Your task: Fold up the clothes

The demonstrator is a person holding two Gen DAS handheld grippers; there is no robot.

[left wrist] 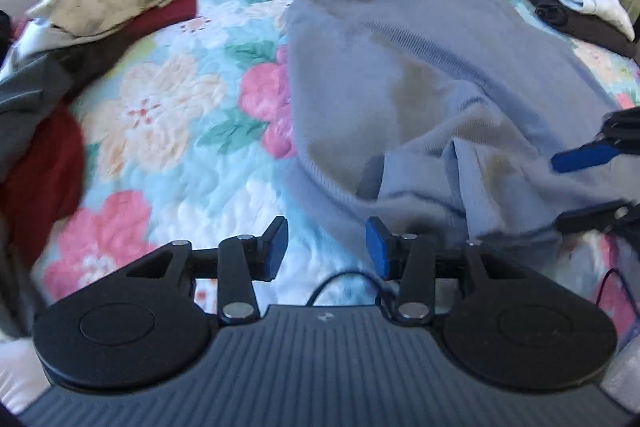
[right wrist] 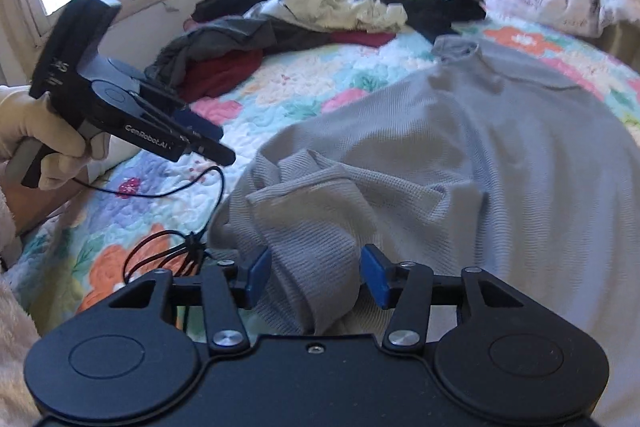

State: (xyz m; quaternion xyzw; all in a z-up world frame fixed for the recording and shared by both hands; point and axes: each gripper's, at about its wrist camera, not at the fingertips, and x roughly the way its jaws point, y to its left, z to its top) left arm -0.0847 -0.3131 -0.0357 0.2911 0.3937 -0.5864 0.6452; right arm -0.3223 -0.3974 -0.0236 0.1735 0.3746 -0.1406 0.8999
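Grey sweater (left wrist: 400,67) lies spread on the floral quilt (left wrist: 168,99), collar at 12 o'clock in the left wrist view, hem bunched near 6. Left gripper (left wrist: 327,247): jaws spread, nothing between them, just off the sweater's hem edge at 5 o'clock. Right gripper (right wrist: 316,275): jaws parted with a rumpled fold of the sweater (right wrist: 312,227) lying between the pads – pads don't look to be pressing on it, so I read it as released, not pinched.

Risks, my read:
- The bunched hem will likely fold in crooked unless flattened first – loose knit, holds a ridge.
- Black cable (right wrist: 176,187) trails across the quilt at 8 o'clock in the right wrist view, beside the hem – it could snag a gripper or get folded into the cloth.
- Clothes pile (right wrist: 312,11) at 11–12 o'clock is near the collar; a long sweep could drag it in.

Containers: none visible, no basket or bin; everything sits loose on the quilt.
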